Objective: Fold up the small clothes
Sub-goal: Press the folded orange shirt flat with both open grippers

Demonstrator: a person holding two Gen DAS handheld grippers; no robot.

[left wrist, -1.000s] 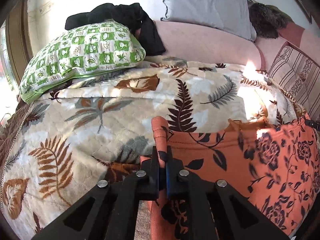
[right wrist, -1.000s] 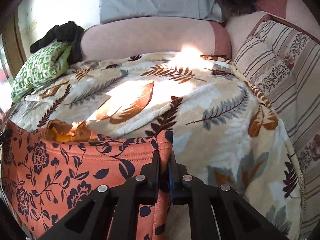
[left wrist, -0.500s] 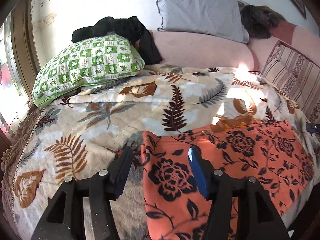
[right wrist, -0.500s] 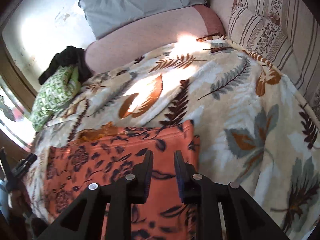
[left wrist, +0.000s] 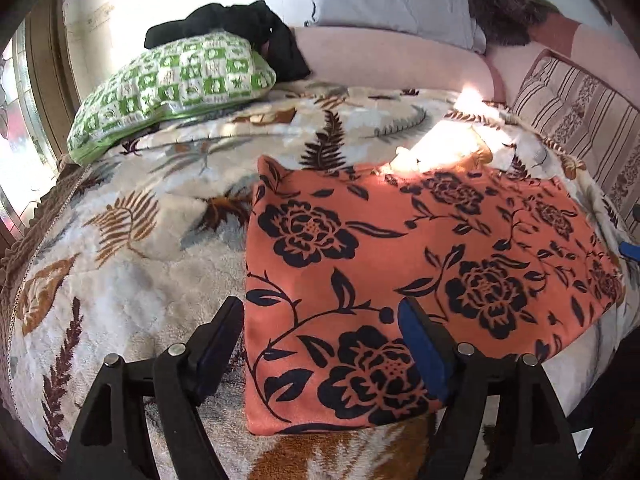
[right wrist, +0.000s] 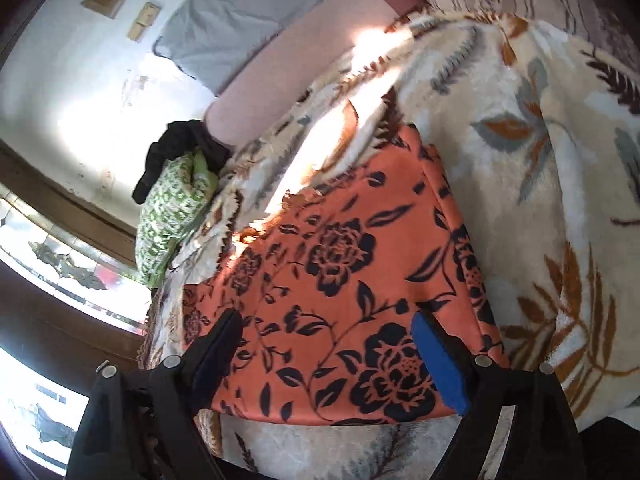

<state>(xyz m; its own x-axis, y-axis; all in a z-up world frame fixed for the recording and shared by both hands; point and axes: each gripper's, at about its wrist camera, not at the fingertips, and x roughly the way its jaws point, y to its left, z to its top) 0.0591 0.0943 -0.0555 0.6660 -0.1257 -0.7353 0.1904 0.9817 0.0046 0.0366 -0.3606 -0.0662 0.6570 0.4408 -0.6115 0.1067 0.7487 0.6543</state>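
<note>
An orange garment with black flowers (left wrist: 400, 264) lies flat and folded on a leaf-print blanket (left wrist: 132, 216). It also shows in the right wrist view (right wrist: 352, 280). My left gripper (left wrist: 320, 320) is open and empty, hovering above the garment's near left part. My right gripper (right wrist: 326, 332) is open and empty, above the garment's near edge, and its view is tilted.
A green checked pillow (left wrist: 172, 88) with a black cloth (left wrist: 240, 28) on it lies at the far left. A grey pillow (left wrist: 392, 0) and a pink bolster (left wrist: 392, 60) lie at the back. A striped cushion (left wrist: 580, 120) stands on the right. A window (right wrist: 60, 264) is at the left.
Both grippers were shut on the garment's top corners a second ago. They let go, opened wide and drew back. The garment now lies flat on the blanket.
</note>
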